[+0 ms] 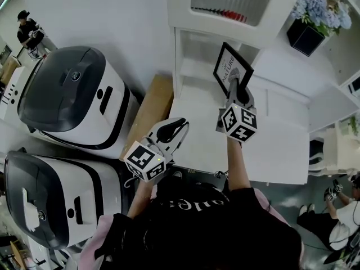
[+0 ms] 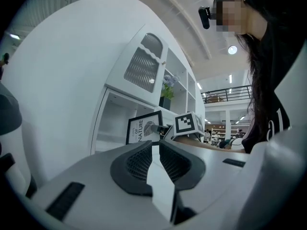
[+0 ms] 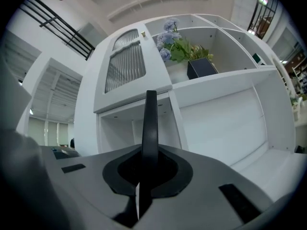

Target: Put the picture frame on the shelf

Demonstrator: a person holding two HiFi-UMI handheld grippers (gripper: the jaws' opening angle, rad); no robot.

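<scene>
The picture frame (image 1: pixel 231 68) is black-edged, with a white print and a leaf drawing. My right gripper (image 1: pixel 235 88) is shut on its lower edge and holds it upright and tilted in front of the white shelf's open compartment (image 1: pixel 196 61). In the right gripper view the frame (image 3: pixel 150 123) shows edge-on as a dark strip clamped between the jaws. My left gripper (image 1: pixel 181 125) hangs lower left, shut with nothing in it. In the left gripper view the frame (image 2: pixel 144 128) shows beyond those shut jaws, with the right gripper (image 2: pixel 162 128) at its edge.
The white shelf unit (image 1: pixel 281 122) has a ribbed cabinet door (image 3: pixel 125 65) above the compartment and a black pot of blue flowers (image 1: pixel 313 20) to the right. Two large white-and-black machines (image 1: pixel 70 97) stand at the left beside a wooden board (image 1: pixel 149 114). People are at the edges.
</scene>
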